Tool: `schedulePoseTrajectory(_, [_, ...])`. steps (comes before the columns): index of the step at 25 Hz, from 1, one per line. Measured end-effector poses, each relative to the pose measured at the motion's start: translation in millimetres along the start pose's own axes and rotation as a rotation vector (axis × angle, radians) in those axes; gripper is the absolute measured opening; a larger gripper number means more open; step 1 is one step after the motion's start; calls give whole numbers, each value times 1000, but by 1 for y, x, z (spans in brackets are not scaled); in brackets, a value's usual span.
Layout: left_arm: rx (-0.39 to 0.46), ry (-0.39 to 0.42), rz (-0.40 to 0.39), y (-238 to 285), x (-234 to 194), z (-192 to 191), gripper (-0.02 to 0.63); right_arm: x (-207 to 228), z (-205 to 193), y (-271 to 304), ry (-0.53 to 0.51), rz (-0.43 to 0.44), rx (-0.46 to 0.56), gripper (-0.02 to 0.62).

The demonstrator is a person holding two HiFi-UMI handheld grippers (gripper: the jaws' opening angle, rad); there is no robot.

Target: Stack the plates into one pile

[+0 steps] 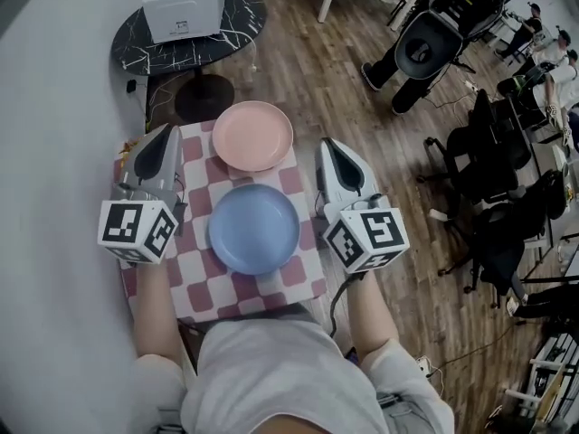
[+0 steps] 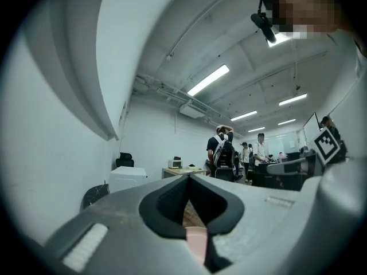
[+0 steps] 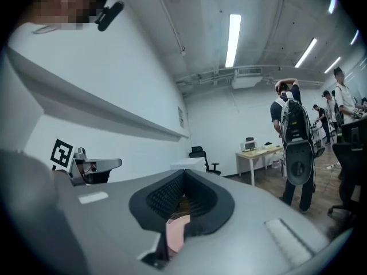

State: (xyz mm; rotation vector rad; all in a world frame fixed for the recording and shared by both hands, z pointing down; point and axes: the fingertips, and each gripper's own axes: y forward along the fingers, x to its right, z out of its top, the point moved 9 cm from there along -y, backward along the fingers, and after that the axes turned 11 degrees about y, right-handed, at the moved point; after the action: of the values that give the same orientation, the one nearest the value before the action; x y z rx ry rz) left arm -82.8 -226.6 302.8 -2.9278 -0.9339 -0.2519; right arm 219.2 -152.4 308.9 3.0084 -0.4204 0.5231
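A pink plate (image 1: 251,136) lies at the far side of a small table under a pink-and-white checked cloth (image 1: 210,289). A blue plate (image 1: 254,228) lies just nearer to me, apart from the pink one or barely touching it. My left gripper (image 1: 166,135) hovers at the table's left edge, shut and holding nothing. Off the right edge, beside the blue plate, my right gripper (image 1: 330,148) is also shut and holds nothing. In the left gripper view the gripper (image 2: 189,179) points up into the room with its jaws together. The right gripper (image 3: 183,175) does the same in its own view.
Behind the checked table stands a round black marble-look table (image 1: 231,16) bearing a white box (image 1: 185,3). People, office chairs (image 1: 421,43) and cables fill the wood floor (image 1: 335,80) to the right. A pale wall runs along the left.
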Motion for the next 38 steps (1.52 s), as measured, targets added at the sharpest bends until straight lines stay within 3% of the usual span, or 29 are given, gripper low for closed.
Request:
schedulePoseTrajectory(4, [-134,-41,-43,43,-19,-27,5,19,-8,33,70,-38,-128,2])
schedulePoseTrajectory(10, [-374,-112,-135,88,-27,-101,50,53,-57,74,184,-131,-345,3])
schedulePoseTrajectory(17, [-578,-209,-142,127,-36,-185,97,99,-124,114,268,-260,-544,63])
schedulePoseTrajectory(21, [-648,-243,-141,142,-36,-219,137,121,-157,127,313,-332,-625,80])
schedulePoseTrajectory(28, [-753,-225,-169,164,-34,-266,161,150,-202,145,383,-409,-716,108])
schedulePoseTrajectory(38, [-819,-243,-213,177,-29,-310,178,167,-245,160,395,-466,-797,120])
